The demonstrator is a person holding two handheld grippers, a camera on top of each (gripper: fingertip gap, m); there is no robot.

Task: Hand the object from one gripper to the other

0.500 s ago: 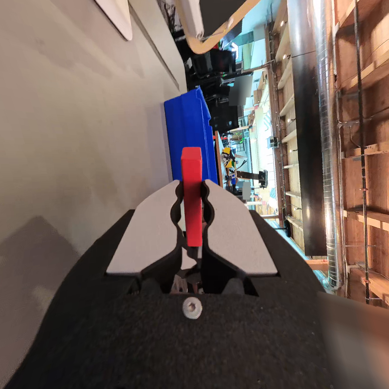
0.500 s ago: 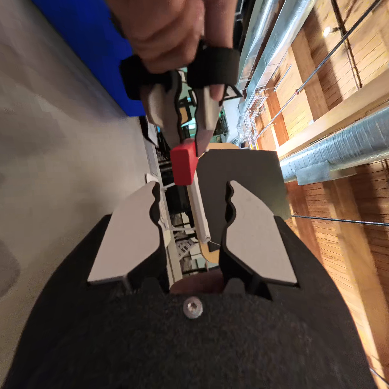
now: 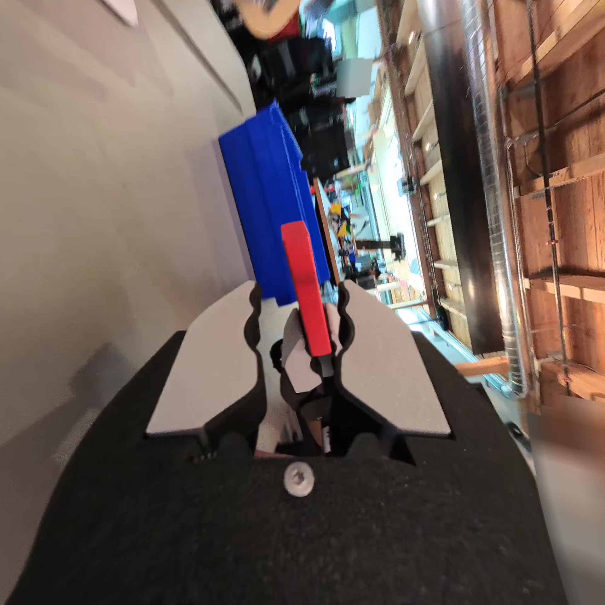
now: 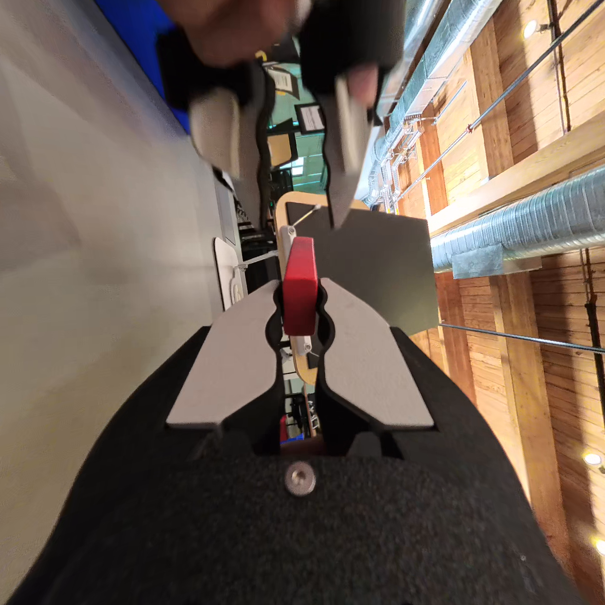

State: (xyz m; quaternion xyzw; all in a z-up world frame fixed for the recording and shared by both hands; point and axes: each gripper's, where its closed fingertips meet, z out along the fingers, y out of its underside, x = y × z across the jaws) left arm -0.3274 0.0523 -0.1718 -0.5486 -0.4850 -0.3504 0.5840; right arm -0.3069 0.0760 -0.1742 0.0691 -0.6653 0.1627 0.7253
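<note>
A red block (image 4: 300, 296) is clamped between the jaws of the right gripper (image 4: 300, 288), whose grey fingers (image 4: 235, 357) press on its two sides. The block's far end is seen beyond the fingertips. Farther off, the left gripper (image 4: 294, 183) is shown blurred, its jaws spread apart and clear of the block, held by a hand (image 4: 235, 26). A blue bin (image 4: 140, 36) is seen behind it on the pale tabletop (image 4: 82, 229).

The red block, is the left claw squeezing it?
No, in the left wrist view the left claw is open, with a gap beside the red block.
</note>
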